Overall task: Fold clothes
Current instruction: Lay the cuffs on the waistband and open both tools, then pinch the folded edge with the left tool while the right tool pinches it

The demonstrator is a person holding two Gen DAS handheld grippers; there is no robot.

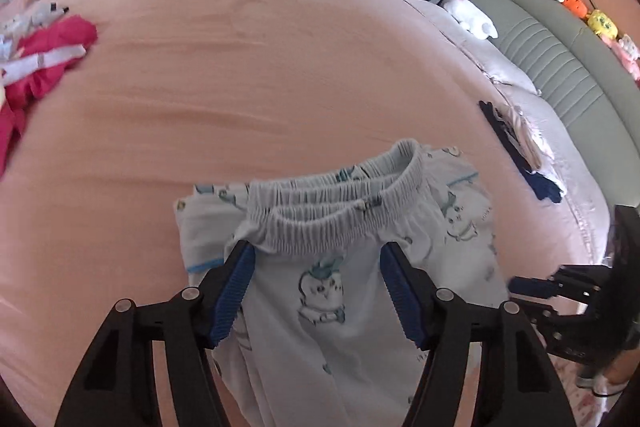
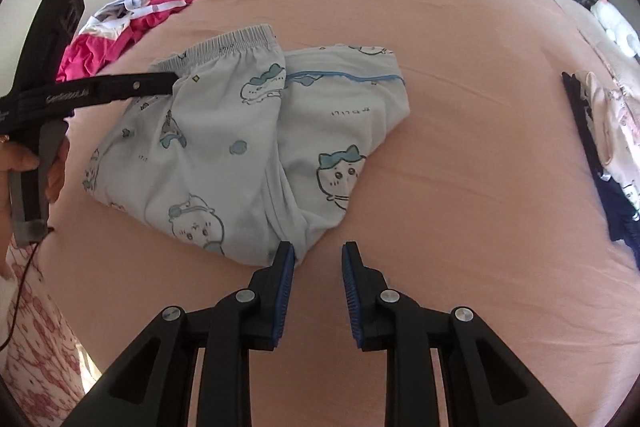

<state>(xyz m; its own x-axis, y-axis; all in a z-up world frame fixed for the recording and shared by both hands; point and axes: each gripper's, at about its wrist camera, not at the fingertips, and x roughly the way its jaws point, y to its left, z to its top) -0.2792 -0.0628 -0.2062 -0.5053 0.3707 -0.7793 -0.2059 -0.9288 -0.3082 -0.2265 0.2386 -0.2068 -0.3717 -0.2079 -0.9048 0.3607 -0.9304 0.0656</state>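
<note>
Left wrist view: the left gripper (image 1: 316, 291) stands released, its blue pads spread to either side of the pale printed pyjama trousers (image 1: 332, 267) just below the elastic waistband (image 1: 336, 203); neither pad presses the cloth. The right gripper (image 1: 532, 287) shows at 3 o'clock, low against the garment's edge.

In the right wrist view, the right gripper (image 2: 318, 259) has its jaws parted by a narrow gap. The pad at 9 o'clock touches the near corner of the trousers (image 2: 248, 131); the gap itself is empty, so nothing is grasped. The left gripper (image 2: 160, 83), held in the person's hand (image 2: 24, 163), reaches in from 9 o'clock to the waistband end.

Location of the work item: the trousers lie near the middle of the pink bed sheet (image 2: 460, 167), doubled into a compact, roughly rectangular bundle with the waistband on top at 11 o'clock.

Progress, as judged: this garment appears folded or nearly so, with both tools let go. The bundle is still lumpy and may need smoothing or one more fold. A crumpled magenta garment (image 2: 120, 39) at 10 o'clock remains unfolded. A stack of dark and pale clothes (image 2: 604, 147) at 3 o'clock appears already done.
</note>
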